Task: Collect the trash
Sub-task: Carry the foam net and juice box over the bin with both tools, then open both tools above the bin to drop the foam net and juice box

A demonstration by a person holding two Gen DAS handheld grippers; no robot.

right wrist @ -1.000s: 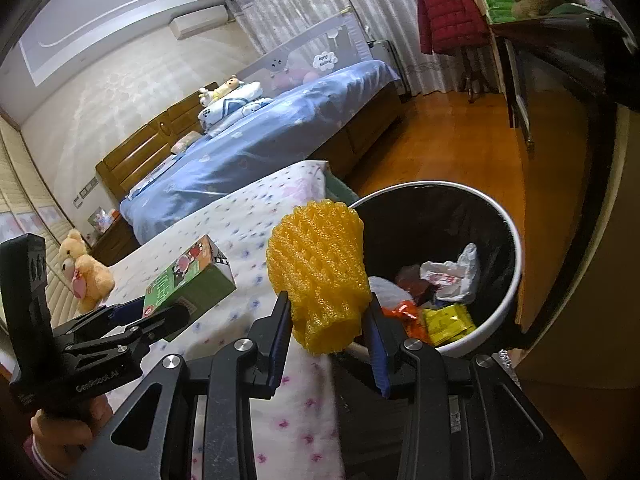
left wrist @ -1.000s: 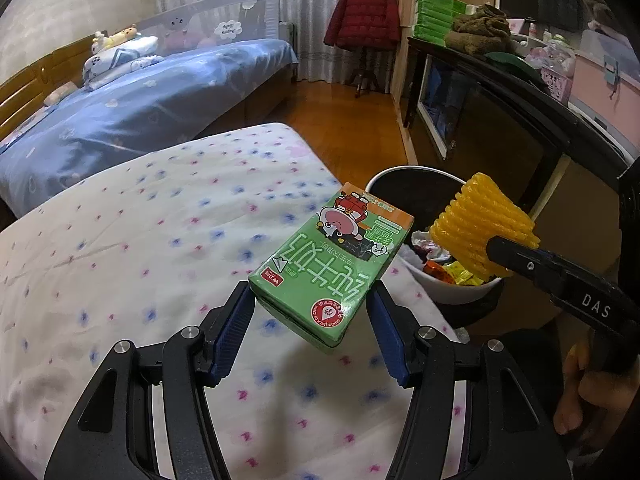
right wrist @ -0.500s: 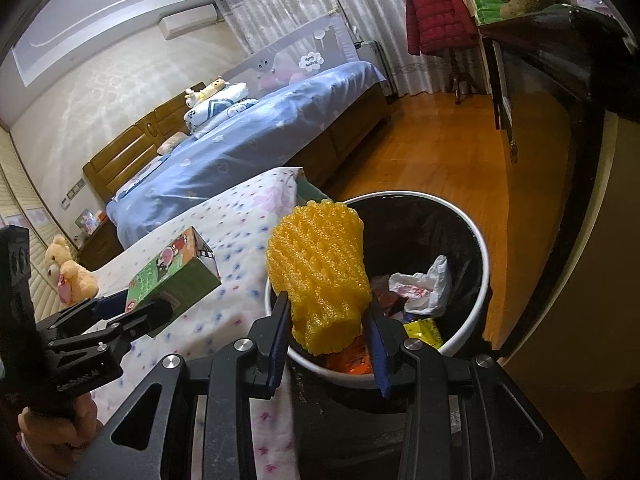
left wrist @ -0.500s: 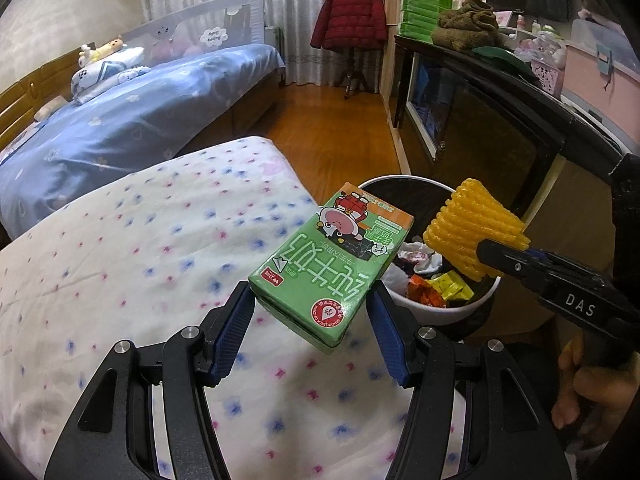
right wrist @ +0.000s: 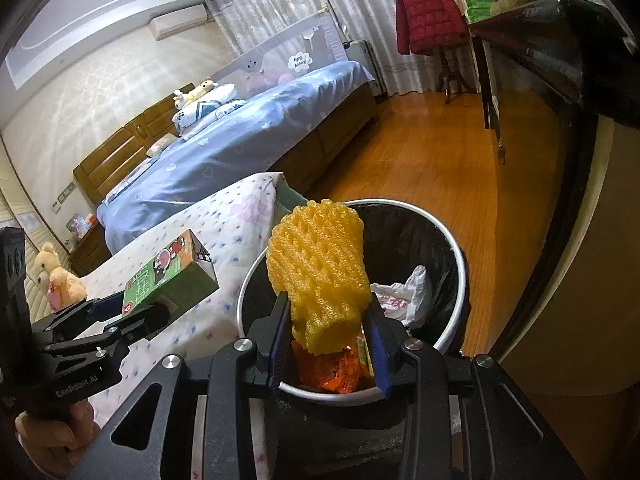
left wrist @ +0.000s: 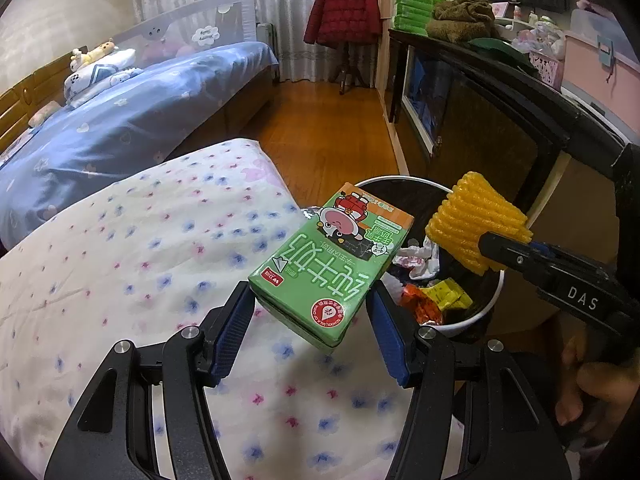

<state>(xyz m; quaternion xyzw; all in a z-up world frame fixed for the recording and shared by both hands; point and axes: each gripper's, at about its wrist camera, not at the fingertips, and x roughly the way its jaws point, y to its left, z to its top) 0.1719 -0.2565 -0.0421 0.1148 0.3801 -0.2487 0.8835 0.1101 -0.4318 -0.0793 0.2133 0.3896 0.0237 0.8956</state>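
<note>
My left gripper [left wrist: 310,312] is shut on a green milk carton [left wrist: 332,264] and holds it over the flowered bed's edge, just left of the bin. The carton also shows in the right wrist view [right wrist: 168,276]. My right gripper [right wrist: 326,336] is shut on a yellow foam fruit net [right wrist: 318,276] and holds it above the white-rimmed trash bin [right wrist: 460,256]. The net [left wrist: 474,226] and the bin [left wrist: 486,308] also show in the left wrist view. The black-lined bin holds wrappers and a plastic bag.
The flowered quilt [left wrist: 132,264] lies left of the bin. A dark cabinet [left wrist: 500,120] stands right of it. A blue bed [left wrist: 140,112] and a coat stand with a red jacket [left wrist: 344,12] are behind, across the wooden floor [right wrist: 436,152].
Both grippers have moved closer to the bin with their loads. The foam net now hangs over the bin's opening. Neither grip has changed.
</note>
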